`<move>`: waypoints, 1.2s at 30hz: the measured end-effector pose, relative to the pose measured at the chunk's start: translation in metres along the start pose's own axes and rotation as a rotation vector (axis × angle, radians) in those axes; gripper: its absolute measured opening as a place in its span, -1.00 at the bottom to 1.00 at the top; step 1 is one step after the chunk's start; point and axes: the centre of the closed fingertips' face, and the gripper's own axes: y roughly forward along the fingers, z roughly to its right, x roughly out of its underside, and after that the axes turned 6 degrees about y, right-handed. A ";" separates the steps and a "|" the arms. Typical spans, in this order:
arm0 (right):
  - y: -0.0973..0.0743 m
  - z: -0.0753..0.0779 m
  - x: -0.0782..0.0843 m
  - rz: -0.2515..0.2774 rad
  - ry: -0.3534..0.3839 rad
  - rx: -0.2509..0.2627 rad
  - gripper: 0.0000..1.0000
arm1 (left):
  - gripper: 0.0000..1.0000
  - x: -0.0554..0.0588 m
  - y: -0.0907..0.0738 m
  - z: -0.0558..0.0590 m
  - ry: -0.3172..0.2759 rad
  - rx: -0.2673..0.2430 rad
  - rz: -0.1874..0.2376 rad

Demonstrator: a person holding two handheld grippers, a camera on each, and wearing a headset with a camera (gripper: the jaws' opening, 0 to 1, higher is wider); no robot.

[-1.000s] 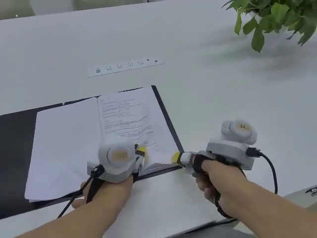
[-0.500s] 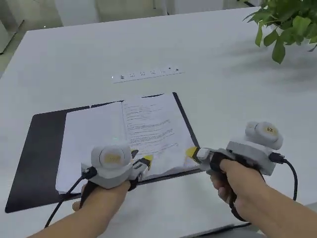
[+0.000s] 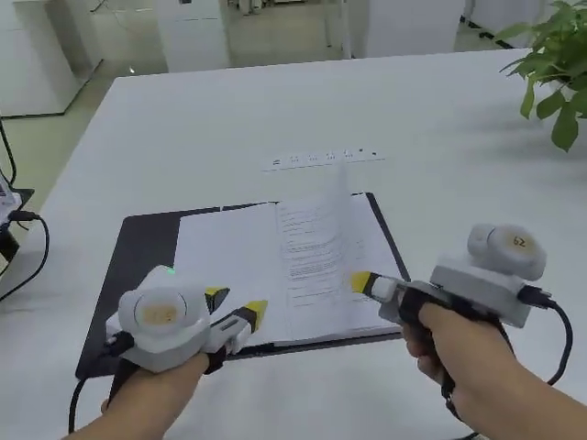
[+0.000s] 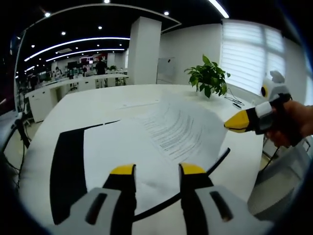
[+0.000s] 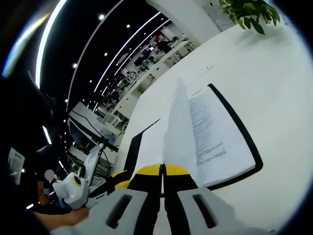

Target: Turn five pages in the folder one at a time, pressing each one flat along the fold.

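A black folder [image 3: 147, 247] lies open on the white table, with blank sheets on its left side and printed pages [image 5: 210, 137] on its right. My right gripper [image 3: 360, 282] is shut on the lower edge of one printed page [image 3: 326, 238] and holds it raised above the right stack; in the right gripper view this page [image 5: 176, 127] stands edge-on above the closed jaws [image 5: 162, 170]. Over the folder's near edge hovers my left gripper [image 3: 237, 302], open and holding nothing, above the left sheets [image 4: 122, 147]. The right gripper [image 4: 239, 121] enters the left gripper view beside the lifted page [image 4: 181, 129].
A white power strip [image 3: 321, 159] is set into the table beyond the folder. A potted plant [image 3: 555, 55] stands at the far right. A cable [image 3: 27, 247] hangs off the table's left edge. Office desks and a pillar lie beyond.
The right gripper has lifted the printed page off the right stack and carried it toward the fold. The left gripper has shifted left along the folder's near edge. The head camera has tilted up.
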 end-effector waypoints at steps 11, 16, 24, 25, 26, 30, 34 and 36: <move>0.031 -0.054 0.031 -0.082 -0.125 -0.060 -1.00 | -0.32 0.005 -0.038 -0.041 -0.026 -0.074 0.029; 0.044 -0.073 0.044 -0.116 -0.142 -0.085 -1.00 | -0.32 0.006 -0.050 -0.054 -0.044 -0.098 0.044; 0.068 -0.105 0.065 -0.175 -0.201 -0.119 -1.00 | -0.32 0.013 -0.066 -0.070 -0.054 -0.125 0.050; 0.071 -0.107 0.068 -0.181 -0.208 -0.118 -1.00 | -0.32 0.013 -0.068 -0.072 -0.055 -0.128 0.049; 0.075 -0.110 0.073 -0.191 -0.216 -0.121 -1.00 | -0.33 0.014 -0.071 -0.075 -0.057 -0.132 0.051; 0.088 -0.114 0.091 -0.234 -0.252 -0.108 -1.00 | -0.33 0.016 -0.078 -0.081 -0.059 -0.141 0.056; 0.098 -0.112 0.107 -0.268 -0.266 -0.085 -1.00 | -0.34 0.019 -0.085 -0.087 -0.074 -0.153 0.060; 0.104 -0.110 0.115 -0.287 -0.276 -0.069 -1.00 | -0.34 0.021 -0.088 -0.089 -0.079 -0.156 0.059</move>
